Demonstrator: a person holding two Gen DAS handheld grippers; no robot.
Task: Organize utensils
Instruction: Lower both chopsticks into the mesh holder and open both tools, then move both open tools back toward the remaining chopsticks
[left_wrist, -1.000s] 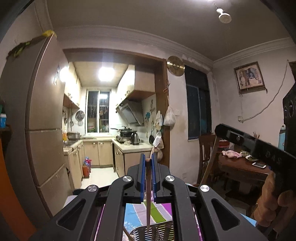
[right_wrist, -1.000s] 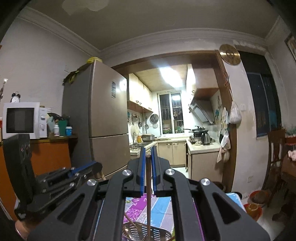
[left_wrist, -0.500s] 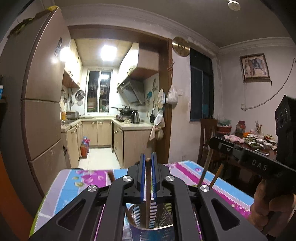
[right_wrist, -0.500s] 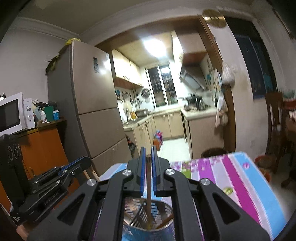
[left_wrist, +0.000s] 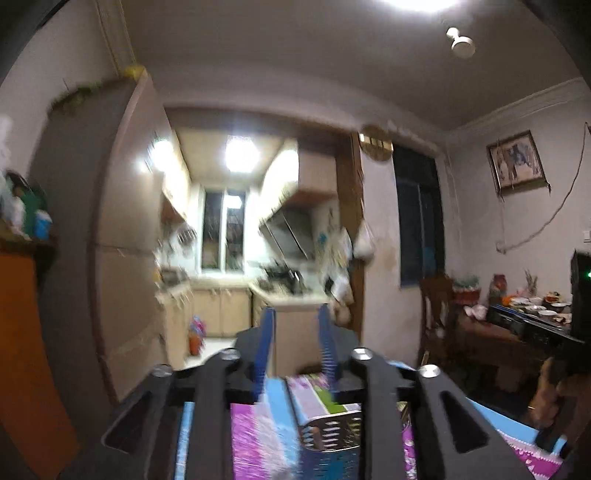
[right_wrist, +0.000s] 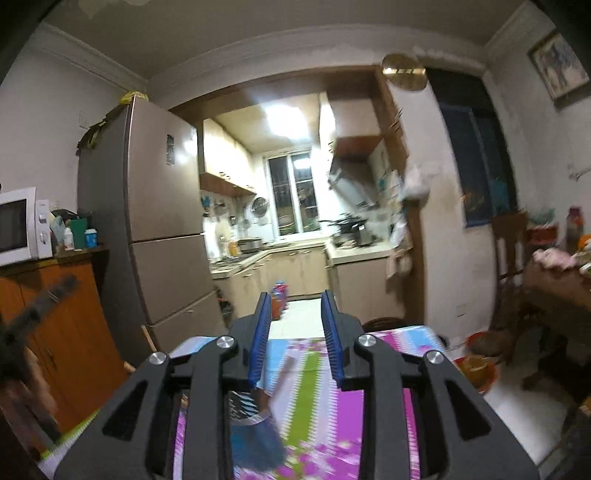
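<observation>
Looking along the left gripper (left_wrist: 293, 325) from the left wrist: blue pads spread wide, gripping nothing, hanging over the striped tablecloth (left_wrist: 314, 395). Sitting just below the right finger, the perforated metal utensil holder (left_wrist: 330, 430), badly blurred. Switching to the right wrist: right gripper (right_wrist: 295, 317) gaping too, carrying nothing. Poking up under its left finger, a chopstick (right_wrist: 282, 373), leaning in the smeared utensil holder (right_wrist: 255, 439) on the cloth.
</observation>
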